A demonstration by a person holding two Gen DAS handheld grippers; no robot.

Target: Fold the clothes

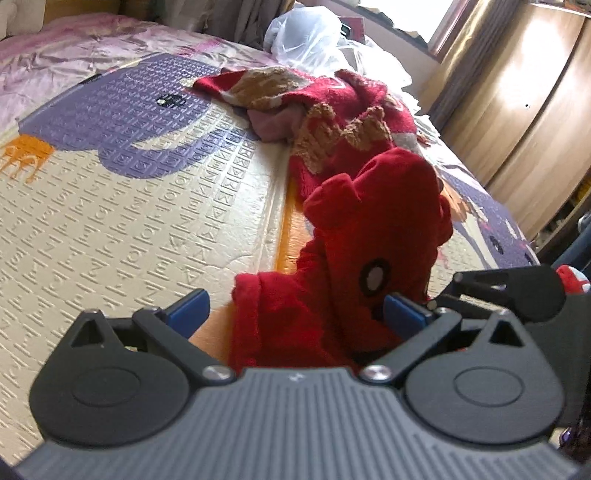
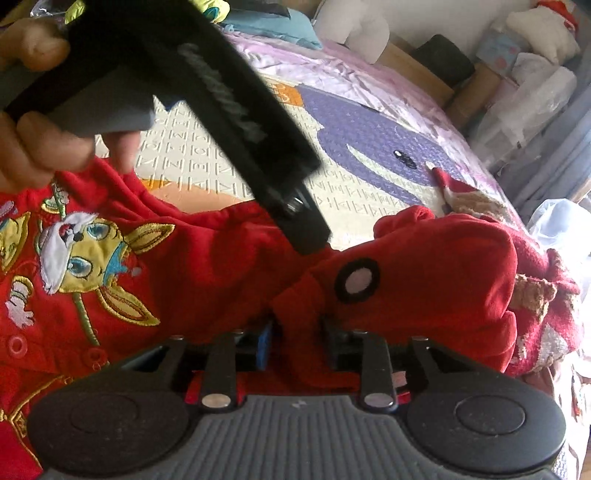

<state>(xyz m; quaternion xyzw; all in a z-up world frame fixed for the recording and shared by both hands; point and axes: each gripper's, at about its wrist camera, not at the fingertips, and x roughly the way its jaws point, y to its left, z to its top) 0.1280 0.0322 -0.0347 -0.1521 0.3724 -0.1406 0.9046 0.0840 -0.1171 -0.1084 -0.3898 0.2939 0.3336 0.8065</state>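
Note:
A red fleece garment point(image 1: 369, 229) with a black-ringed white patch lies bunched on the foam play mat point(image 1: 129, 229). My left gripper point(image 1: 297, 314) is open, its blue pads wide apart with a fold of the red cloth between them. In the right wrist view the same red garment point(image 2: 424, 266) shows an embroidered yellow cartoon animal point(image 2: 88, 258) at the left. My right gripper point(image 2: 298, 345) stands slightly open around a ridge of this cloth, and its left blue pad point(image 2: 264, 349) shows bare. A hand point(image 2: 40, 147) holds the left gripper's black body point(image 2: 236, 110) above the garment.
A red knit sweater with tan pattern point(image 1: 332, 107) lies crumpled farther back on the mat. A clear plastic bag point(image 1: 310, 33) sits behind it. The mat covers a bed with pink sheets point(image 1: 74, 48); a wooden wardrobe point(image 1: 535, 92) stands at the right. Boxes and soft toys point(image 2: 528, 44) line the bed's far side.

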